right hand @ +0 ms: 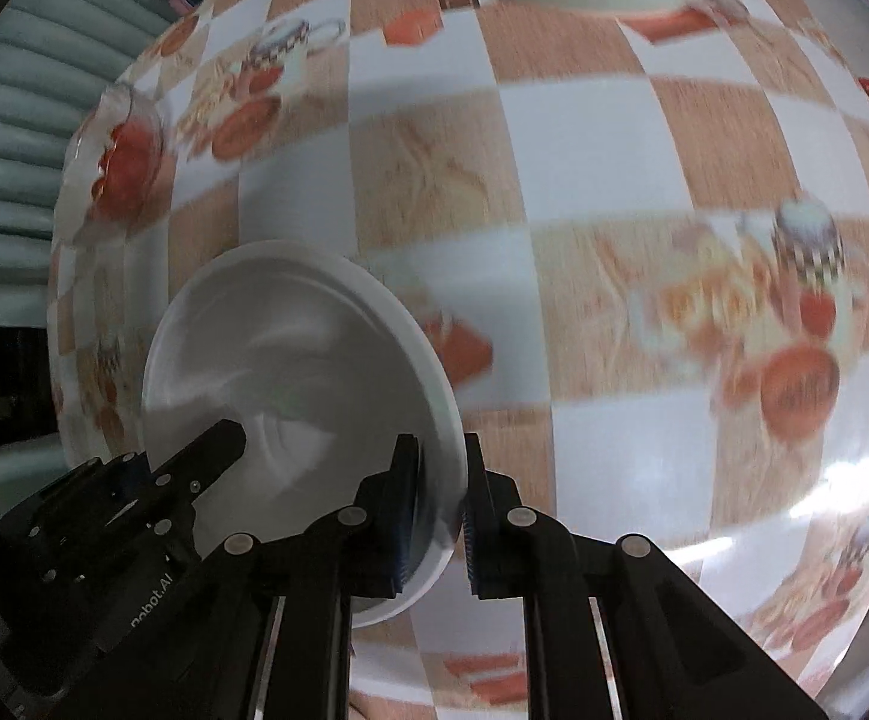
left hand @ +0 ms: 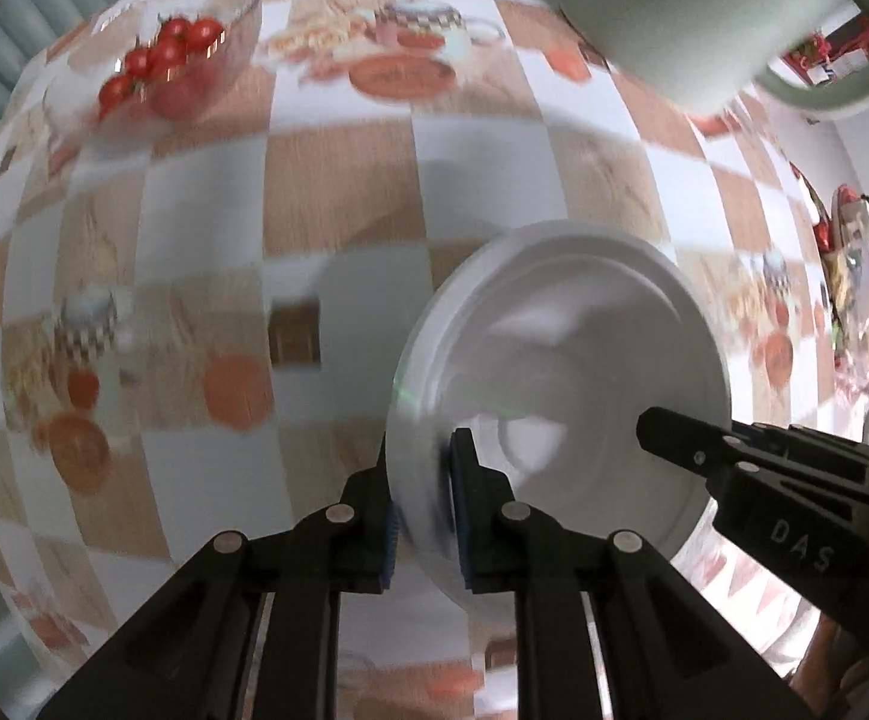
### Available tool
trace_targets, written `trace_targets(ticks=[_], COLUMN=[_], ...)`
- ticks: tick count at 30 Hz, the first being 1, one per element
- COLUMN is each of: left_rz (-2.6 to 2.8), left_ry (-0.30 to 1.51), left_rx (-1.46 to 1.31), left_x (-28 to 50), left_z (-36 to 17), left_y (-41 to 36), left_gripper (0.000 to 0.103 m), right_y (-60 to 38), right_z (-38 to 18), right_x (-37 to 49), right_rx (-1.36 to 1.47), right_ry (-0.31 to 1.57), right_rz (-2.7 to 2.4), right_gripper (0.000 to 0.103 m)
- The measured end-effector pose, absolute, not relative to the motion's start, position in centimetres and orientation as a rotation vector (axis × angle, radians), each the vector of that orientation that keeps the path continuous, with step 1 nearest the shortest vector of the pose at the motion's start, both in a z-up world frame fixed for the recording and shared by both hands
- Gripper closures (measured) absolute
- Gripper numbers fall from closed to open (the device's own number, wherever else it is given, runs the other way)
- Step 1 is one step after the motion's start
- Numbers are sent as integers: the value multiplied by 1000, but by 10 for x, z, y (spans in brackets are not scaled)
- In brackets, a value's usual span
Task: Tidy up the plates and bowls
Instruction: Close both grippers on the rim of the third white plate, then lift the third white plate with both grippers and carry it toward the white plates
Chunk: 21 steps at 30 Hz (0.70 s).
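Note:
A white plate (left hand: 572, 354) is held above the checkered tablecloth by both grippers. My left gripper (left hand: 425, 516) is shut on its left rim. My right gripper (right hand: 440, 516) is shut on its right rim, and its fingertip (left hand: 668, 438) shows over the plate in the left wrist view. The plate also shows in the right wrist view (right hand: 290, 348), with the left gripper's fingers (right hand: 206, 456) over its left side. The picture is blurred by motion.
A glass bowl of cherry tomatoes (left hand: 176, 60) stands at the far left, also in the right wrist view (right hand: 122, 162). A pale green pot (left hand: 698, 12) stands at the far right. The checkered tablecloth (left hand: 338, 192) covers the table.

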<state>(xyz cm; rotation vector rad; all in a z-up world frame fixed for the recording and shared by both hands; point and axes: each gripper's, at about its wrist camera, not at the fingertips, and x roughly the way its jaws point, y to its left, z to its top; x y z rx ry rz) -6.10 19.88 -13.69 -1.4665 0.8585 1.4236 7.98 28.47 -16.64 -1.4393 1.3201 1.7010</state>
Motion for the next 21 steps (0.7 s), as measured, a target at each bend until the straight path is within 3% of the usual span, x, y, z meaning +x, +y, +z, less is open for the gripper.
trace_targets(ticks=[21], left_rz=[1198], left_ry=[1014], left_rx=[-1386], left_x=[88], left_z=[-146], left_y=[136], left_gripper=[85], right_y=[204], right_z=[-163], right_x=[211], right_rx=[-1393], right_ry=[1383], right_rz=[1512], right_gripper=[88])
